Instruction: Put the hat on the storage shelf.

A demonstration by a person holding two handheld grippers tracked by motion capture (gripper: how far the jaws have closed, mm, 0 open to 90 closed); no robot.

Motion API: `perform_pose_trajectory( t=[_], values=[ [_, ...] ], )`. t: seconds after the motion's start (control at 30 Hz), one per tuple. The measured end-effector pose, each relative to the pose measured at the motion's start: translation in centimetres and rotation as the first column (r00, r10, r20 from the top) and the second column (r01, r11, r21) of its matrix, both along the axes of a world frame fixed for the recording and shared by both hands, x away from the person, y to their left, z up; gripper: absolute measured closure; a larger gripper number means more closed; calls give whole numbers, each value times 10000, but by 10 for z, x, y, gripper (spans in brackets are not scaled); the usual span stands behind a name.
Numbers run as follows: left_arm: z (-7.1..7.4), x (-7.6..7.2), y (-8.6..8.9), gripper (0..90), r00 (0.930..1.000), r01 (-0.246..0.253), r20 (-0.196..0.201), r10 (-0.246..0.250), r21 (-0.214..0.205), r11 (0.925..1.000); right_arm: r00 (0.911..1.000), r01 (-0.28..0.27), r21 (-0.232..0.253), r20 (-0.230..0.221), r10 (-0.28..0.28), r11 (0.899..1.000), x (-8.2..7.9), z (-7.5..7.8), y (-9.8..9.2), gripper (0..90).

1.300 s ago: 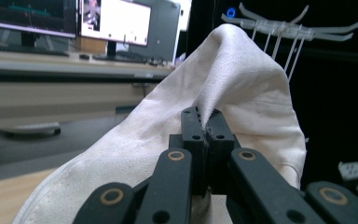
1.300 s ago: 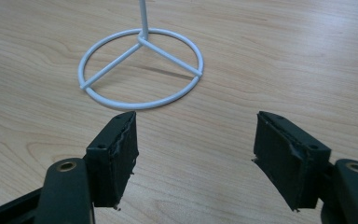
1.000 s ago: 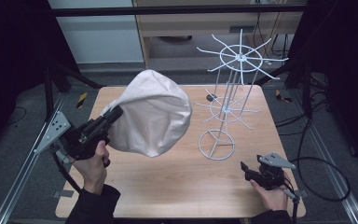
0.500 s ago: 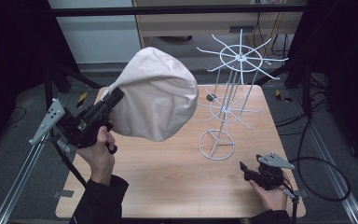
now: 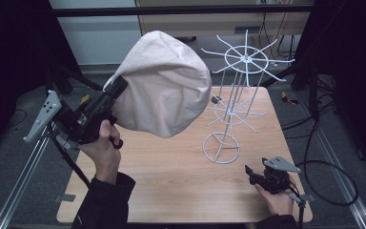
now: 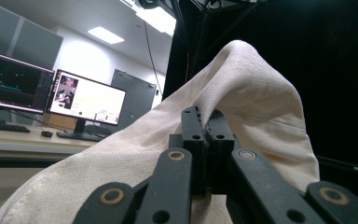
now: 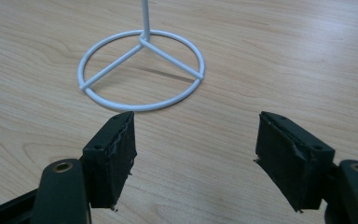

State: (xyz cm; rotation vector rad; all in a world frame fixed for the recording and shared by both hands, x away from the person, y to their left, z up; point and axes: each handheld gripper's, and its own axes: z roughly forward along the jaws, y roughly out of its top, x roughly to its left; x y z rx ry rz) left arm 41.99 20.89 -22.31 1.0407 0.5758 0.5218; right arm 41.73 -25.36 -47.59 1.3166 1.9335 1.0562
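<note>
Cream cloth hat [image 5: 164, 83], pinched at its rim by left gripper [image 5: 116, 90], jaws clamped tight on the fabric. Held aloft over the left part of wooden table [image 5: 171, 162], crown bulging toward white wire rack [image 5: 233, 100], close beside its spokes. In the left gripper view, fabric [image 6: 242, 93] draped up over the closed jaw tips. Right gripper [image 5: 255, 172] low at the table's near right corner, jaws parted and just been opening, nothing between them. Rack's ring base [image 7: 140, 70] just ahead on bare wood.
</note>
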Motion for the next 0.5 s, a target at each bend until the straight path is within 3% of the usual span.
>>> perform_pose_trajectory(
  t=[0.5],
  values=[
    [15,15,-34,887,9997,225,-13,-226,-337,9992,10000,-55,45,-7,55,10000,1,-1,1,289]
  ],
)
